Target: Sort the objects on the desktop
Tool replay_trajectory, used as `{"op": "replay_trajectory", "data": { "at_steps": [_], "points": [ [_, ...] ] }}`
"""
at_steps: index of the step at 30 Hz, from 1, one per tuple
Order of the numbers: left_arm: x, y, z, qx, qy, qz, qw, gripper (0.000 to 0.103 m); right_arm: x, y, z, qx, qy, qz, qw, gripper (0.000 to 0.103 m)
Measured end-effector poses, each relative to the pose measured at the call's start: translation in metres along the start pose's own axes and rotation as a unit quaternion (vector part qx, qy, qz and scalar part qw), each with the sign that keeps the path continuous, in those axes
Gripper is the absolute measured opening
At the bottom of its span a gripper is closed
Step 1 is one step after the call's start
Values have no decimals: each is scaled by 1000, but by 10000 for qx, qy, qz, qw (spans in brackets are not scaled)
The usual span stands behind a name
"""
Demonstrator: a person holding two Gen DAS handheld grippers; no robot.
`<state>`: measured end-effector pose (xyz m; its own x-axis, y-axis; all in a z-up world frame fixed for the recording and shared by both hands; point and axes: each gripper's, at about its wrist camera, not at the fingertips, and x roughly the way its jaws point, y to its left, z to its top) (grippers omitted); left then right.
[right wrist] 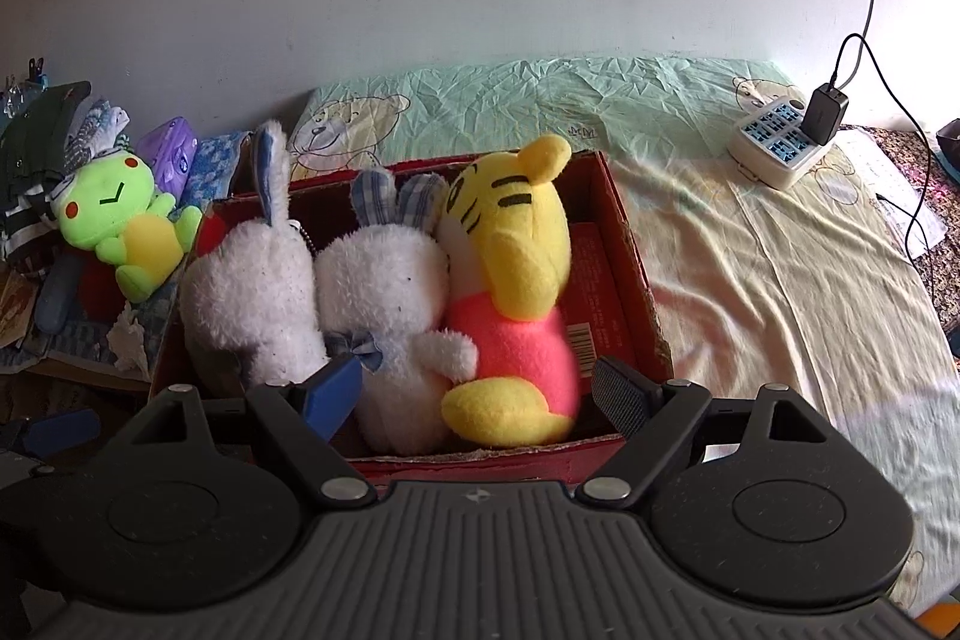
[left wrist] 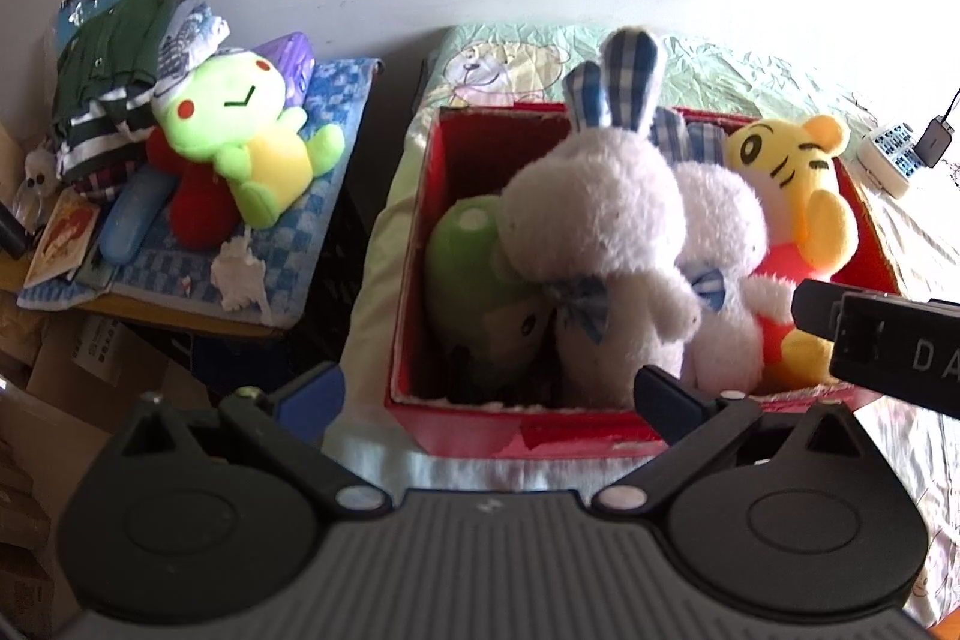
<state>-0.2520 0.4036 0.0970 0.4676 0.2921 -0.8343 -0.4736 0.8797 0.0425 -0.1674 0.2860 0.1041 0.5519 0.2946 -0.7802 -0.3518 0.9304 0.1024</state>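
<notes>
Both grippers are hovering at the near edge of the red box (right wrist: pixel 624 244), which is sitting on the bed (right wrist: pixel 750 280). The right gripper (right wrist: pixel 474 388) is holding its jaws wide apart around the base of the yellow tiger (right wrist: pixel 522 244); the left gripper (left wrist: pixel 489 394) is also spread and empty, low in front of the larger white rabbit (left wrist: pixel 600 232). The smaller rabbit (right wrist: pixel 390 268) is leaning between them, and a green toy (left wrist: pixel 462 256) is lying beneath.

The box looks nearly packed, so any next grasp should probably pinch one soft body squarely without dragging its neighbours.

A green frog (left wrist: pixel 252 130) is waiting on the cluttered side tabletop (left wrist: pixel 180 322), among folded clothes (left wrist: pixel 114 70). A power strip (right wrist: pixel 774 148) is lying well apart.
</notes>
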Motion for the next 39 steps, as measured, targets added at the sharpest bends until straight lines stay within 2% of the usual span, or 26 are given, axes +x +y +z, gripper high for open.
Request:
{"op": "replay_trajectory", "data": {
  "at_steps": [4,7,15,29,39],
  "points": [
    [2,-5,7,54,30,-117,9999,102,2,1,4,-60,20,-10,10000,86],
    [3,-10,13,139,28,-48,9999,102,6,0,8,-46,142,32,9999,86],
    [13,-21,29,193,395,-124,9990,102,12,-5,27,46,407,231,9989,86],
    [14,-64,23,407,516,-567,9962,102,12,-49,23,137,450,-109,9988,86],
    [16,-84,23,513,466,-573,9959,102,11,-73,19,287,467,-175,9983,86]
  ]
}}
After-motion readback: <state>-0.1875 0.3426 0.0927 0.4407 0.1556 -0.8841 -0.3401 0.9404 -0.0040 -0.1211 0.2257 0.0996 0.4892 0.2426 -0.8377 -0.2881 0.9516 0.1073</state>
